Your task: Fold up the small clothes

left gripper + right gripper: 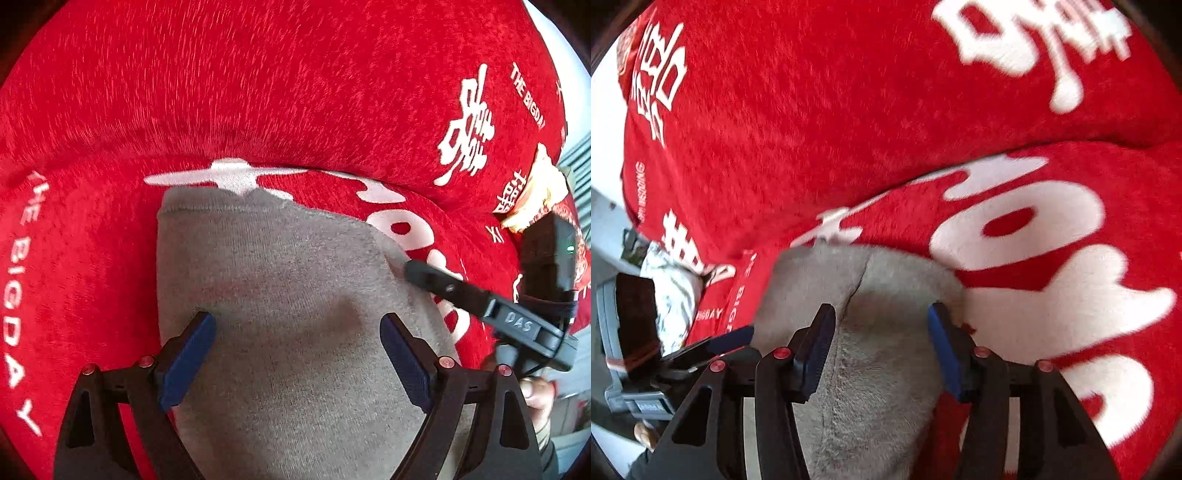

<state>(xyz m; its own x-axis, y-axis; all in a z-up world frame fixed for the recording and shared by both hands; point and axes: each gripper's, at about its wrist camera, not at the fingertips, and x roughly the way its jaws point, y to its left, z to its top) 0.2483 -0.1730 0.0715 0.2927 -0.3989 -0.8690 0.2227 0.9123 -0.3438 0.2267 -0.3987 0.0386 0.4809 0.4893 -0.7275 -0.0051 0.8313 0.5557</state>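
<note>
Left wrist view: left claw (297, 354) spread wide, grasping nothing, pads hovering over a grey garment (280, 280) lying flat on a red blanket (221, 92) printed with white lettering. At right, right claw's fingertip (417, 271) touching the garment's edge; a hand (535, 391) low at right.

Right wrist view: right claw (881, 347) parted, pads either side of a raised grey fold, not pressing it. Left claw (731, 338) at left edge.
</note>
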